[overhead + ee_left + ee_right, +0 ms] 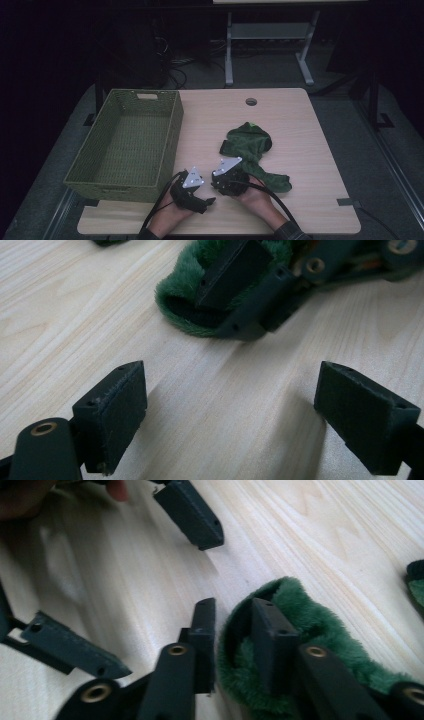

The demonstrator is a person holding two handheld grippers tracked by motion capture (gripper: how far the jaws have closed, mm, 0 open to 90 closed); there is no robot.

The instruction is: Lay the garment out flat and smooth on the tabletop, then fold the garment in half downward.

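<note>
Worktop of pale wood is seen from above, with an empty green basket at its left. Right of the basket a fuzzy green garment lies crumpled. Its near edge is pinched by the fingers of the right gripper, probably for lifting toward the basket. The left gripper is held just beside it over bare wood, fingers spread wide, seemingly ready to help.
</note>
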